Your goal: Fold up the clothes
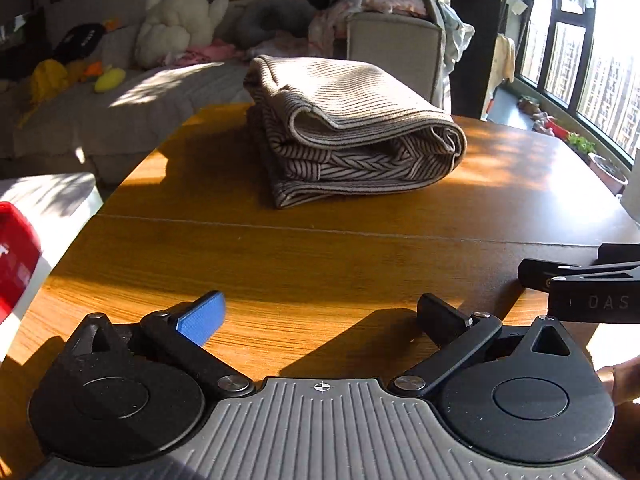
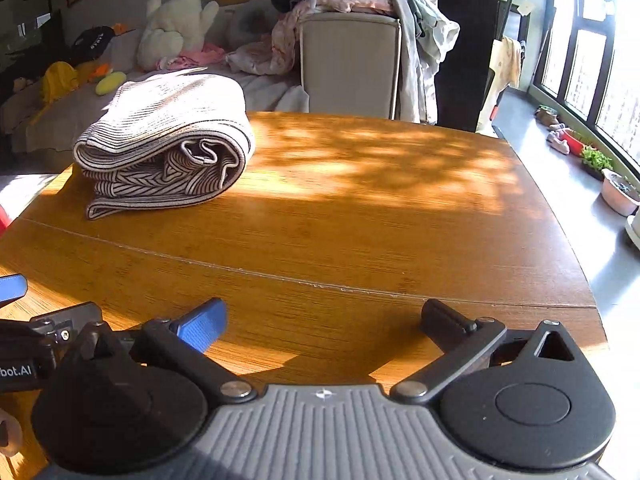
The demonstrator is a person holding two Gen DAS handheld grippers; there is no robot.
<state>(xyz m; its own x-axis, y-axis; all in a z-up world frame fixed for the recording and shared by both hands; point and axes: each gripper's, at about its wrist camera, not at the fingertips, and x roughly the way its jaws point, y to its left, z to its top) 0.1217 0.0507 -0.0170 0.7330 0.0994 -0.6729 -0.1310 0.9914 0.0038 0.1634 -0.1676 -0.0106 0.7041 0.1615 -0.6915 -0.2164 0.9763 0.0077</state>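
A folded beige garment with dark stripes [image 1: 348, 132] lies as a thick bundle on the far part of the wooden table [image 1: 320, 256]. In the right wrist view the same folded garment [image 2: 168, 144] sits at the table's far left. My left gripper [image 1: 320, 314] hovers over the near table, open wide, nothing between its blue pad and black finger. My right gripper [image 2: 324, 320] is likewise open and holds nothing, well short of the garment. In the left wrist view the right gripper's black body shows at the right edge [image 1: 588, 284]; the left gripper's blue fingertip [image 2: 12, 286] peeks in at the right wrist view's left edge.
A sofa [image 1: 132, 100] with a white plush toy [image 1: 180, 20] and small toys stands behind the table. An armchair [image 2: 352, 64] heaped with clothes sits at the back. A window sill with plant pots [image 2: 596, 160] runs along the right. A red object [image 1: 16, 252] lies at the left.
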